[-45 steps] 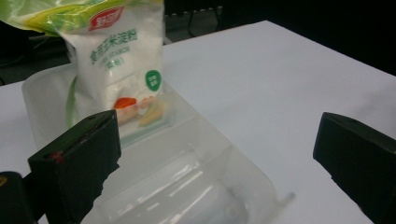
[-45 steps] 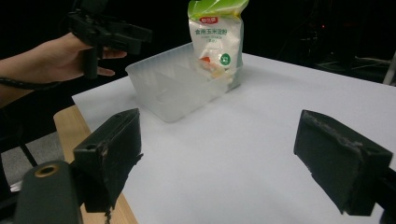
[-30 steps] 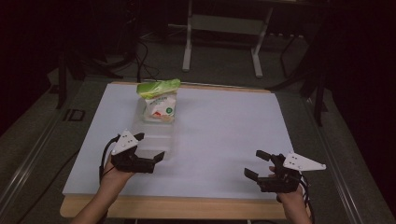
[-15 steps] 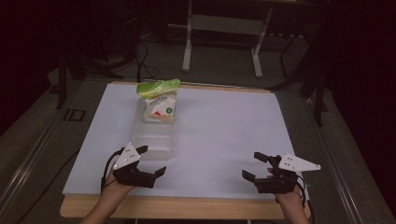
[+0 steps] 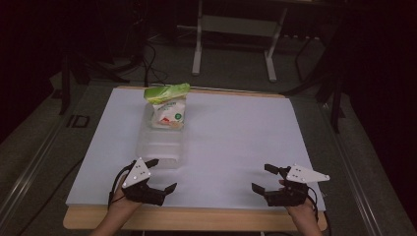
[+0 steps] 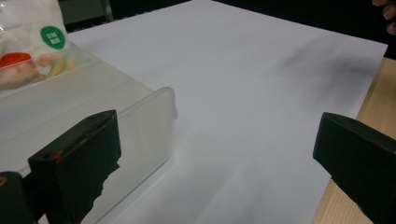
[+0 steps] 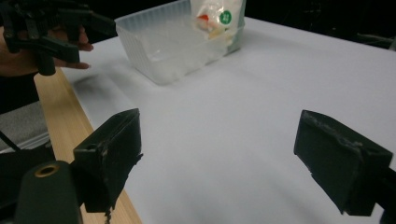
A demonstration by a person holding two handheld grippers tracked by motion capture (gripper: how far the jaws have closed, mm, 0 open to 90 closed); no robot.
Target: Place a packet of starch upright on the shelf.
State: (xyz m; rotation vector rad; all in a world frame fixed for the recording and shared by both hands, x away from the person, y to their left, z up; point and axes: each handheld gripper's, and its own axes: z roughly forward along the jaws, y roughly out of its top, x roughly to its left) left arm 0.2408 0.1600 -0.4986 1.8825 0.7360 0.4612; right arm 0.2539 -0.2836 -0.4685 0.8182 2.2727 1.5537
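From above, the left gripper (image 5: pixel 160 175) and right gripper (image 5: pixel 265 178) sit near the front edge of the white table (image 5: pixel 236 132), jaws spread wide and empty. The clear plastic tub (image 5: pixel 161 142) lies just beyond the left gripper, a food packet (image 5: pixel 168 113) at its far end beneath what looks like a leafy green (image 5: pixel 166 91); bare surface stretches to the tub's right. The room behind is dark.

In the left gripper view, one jaw stands just beside the tub's (image 6: pixel 93 116) near corner.

In the right gripper view, the tub (image 7: pixel 173 42) lies well ahead, open sheet between.
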